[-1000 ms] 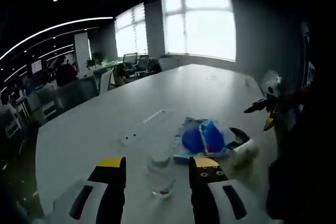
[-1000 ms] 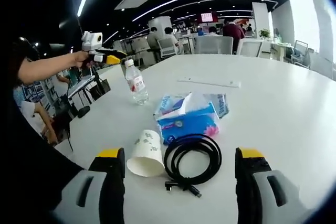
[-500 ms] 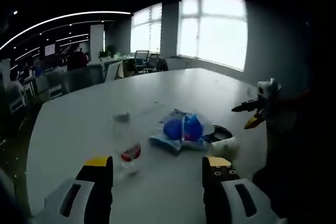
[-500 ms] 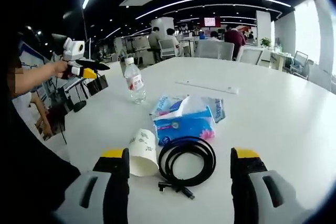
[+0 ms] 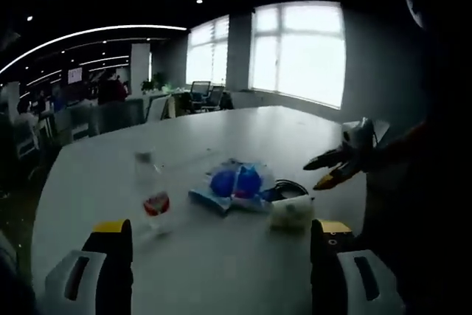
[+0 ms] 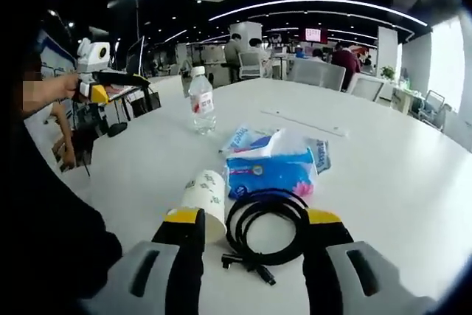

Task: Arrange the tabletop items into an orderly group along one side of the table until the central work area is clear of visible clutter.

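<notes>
A clear water bottle (image 5: pixel 151 198) with a red label stands upright on the white table (image 5: pixel 214 271). Right of it lie a blue tissue pack (image 5: pixel 232 184), a black coiled cable (image 5: pixel 284 188) and a paper cup (image 5: pixel 291 212) on its side. My left gripper (image 5: pixel 221 234) hangs wide open, well back from the bottle, with nothing between its jaws. My right gripper (image 6: pixel 252 220) is open just above the cable (image 6: pixel 265 235), its jaws flanking the coil. The cup (image 6: pixel 205 194) lies left of the coil, the tissue pack (image 6: pixel 269 167) behind it, the bottle (image 6: pixel 200 101) farther back.
A thin white strip (image 6: pixel 306 122) lies on the table (image 6: pixel 391 182) beyond the tissue pack. The left gripper (image 6: pixel 99 79), held in a hand, hovers past the table's left edge. The right gripper (image 5: pixel 335 167) shows at the right. Office chairs and people sit far behind.
My left gripper has pulled back from the bottle and its jaws stand wider. My right gripper has moved in over the cable and its jaws have narrowed.
</notes>
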Demonstrator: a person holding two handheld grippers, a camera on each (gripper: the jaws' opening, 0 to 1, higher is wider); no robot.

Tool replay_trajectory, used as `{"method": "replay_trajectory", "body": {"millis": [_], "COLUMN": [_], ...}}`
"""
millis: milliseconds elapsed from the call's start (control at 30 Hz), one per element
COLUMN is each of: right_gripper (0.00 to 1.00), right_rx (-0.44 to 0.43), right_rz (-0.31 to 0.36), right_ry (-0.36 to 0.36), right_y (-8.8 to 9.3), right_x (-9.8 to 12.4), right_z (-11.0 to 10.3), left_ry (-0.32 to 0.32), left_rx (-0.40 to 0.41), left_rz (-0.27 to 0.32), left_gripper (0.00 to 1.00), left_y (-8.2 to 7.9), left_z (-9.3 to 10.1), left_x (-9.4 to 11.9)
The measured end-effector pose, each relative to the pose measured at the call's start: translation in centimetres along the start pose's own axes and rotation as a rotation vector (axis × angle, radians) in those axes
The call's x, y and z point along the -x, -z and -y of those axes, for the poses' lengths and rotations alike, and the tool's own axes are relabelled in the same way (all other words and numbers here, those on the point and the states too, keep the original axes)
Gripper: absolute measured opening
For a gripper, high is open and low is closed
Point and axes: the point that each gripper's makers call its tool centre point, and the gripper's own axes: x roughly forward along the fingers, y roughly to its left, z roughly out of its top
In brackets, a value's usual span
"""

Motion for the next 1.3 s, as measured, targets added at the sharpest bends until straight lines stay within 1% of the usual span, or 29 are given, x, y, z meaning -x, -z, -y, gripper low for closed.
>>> {"method": "replay_trajectory", "body": {"millis": [67, 100, 133, 233, 300, 400, 433, 467, 533, 633, 667, 700, 833, 933, 1033, 1067, 1133, 1167, 1233, 1300], "right_gripper": [0.44, 0.45, 0.44, 0.41, 0.39, 0.36, 0.35, 0.34, 0.32, 0.28, 0.25, 0.22, 0.17, 0.14, 0.11, 0.09, 0.01, 0.00, 0.00, 0.00], "right_rx": [0.053, 0.117, 0.146, 0.143, 0.152, 0.156, 0.169, 0.180, 0.203, 0.227, 0.243, 0.282, 0.355, 0.366, 0.356, 0.348, 0.323, 0.318, 0.290, 0.282], "right_rz": [-0.026, -0.052, -0.057, -0.050, -0.047, -0.043, -0.043, -0.042, -0.034, -0.033, -0.035, -0.038, -0.051, -0.052, -0.051, -0.052, -0.049, -0.048, -0.042, -0.040], "right_ry": [-0.022, -0.036, -0.033, -0.049, -0.053, -0.066, -0.078, -0.085, -0.094, -0.108, -0.113, -0.121, -0.161, -0.175, -0.184, -0.182, -0.181, -0.175, -0.174, -0.168], "right_y": [0.6, 1.1, 1.1, 1.2, 1.2, 1.1, 1.1, 1.0, 0.9, 1.0, 1.1, 1.2, 1.6, 1.5, 1.4, 1.3, 1.1, 1.0, 0.8, 0.7], "right_x": [-0.3, -0.4, -0.5, -0.9, -1.3, -1.7, -1.9, -2.0, -2.4, -2.7, -2.8, -3.0, -3.8, -4.0, -4.1, -4.2, -4.3, -4.3, -4.2, -4.2], "right_z": [-0.6, -0.9, -1.1, -1.9, -2.2, -2.5, -2.7, -2.9, -3.0, -3.1, -3.2, -3.3, -3.7, -3.9, -4.0, -3.9, -3.8, -3.7, -3.6, -3.5], "left_ry": [-0.001, 0.006, 0.004, -0.006, -0.011, -0.029, -0.036, -0.036, -0.036, -0.050, -0.054, -0.054, -0.052, -0.049, -0.057, -0.062, -0.064, -0.066, -0.065, -0.068], "left_rx": [0.004, 0.014, 0.012, 0.002, 0.017, -0.003, -0.005, -0.002, 0.004, 0.008, 0.010, 0.015, 0.014, 0.000, 0.018, 0.024, 0.027, 0.026, 0.028, 0.027], "left_rz": [0.004, 0.002, -0.001, -0.001, 0.005, -0.008, -0.022, -0.019, 0.003, 0.007, 0.011, 0.011, -0.001, -0.007, 0.016, 0.019, 0.015, 0.013, 0.005, 0.004], "left_gripper": [1.00, 1.00, 1.00, 1.00, 1.00, 1.00, 1.00, 1.00, 1.00, 0.99, 0.99, 0.99, 0.98, 0.95, 0.95, 0.95, 0.95, 0.95, 0.94, 0.94], "left_y": [0.0, 0.0, 0.0, -0.2, -0.3, 0.0, 0.2, 0.2, 0.0, 0.1, 0.1, 0.2, 0.6, 0.9, 0.6, 0.6, 0.9, 1.1, 1.3, 1.4], "left_z": [0.3, 0.6, 0.8, 1.0, 1.0, 0.7, 0.6, 0.6, 0.6, 0.4, 0.3, 0.3, 0.6, 0.7, 0.6, 0.5, 0.4, 0.4, 0.4, 0.3], "left_x": [0.2, 0.3, 0.3, 0.4, 0.4, 0.6, 0.7, 0.8, 1.1, 1.4, 1.5, 1.6, 1.6, 1.6, 1.8, 1.9, 2.1, 2.2, 2.3, 2.5]}}
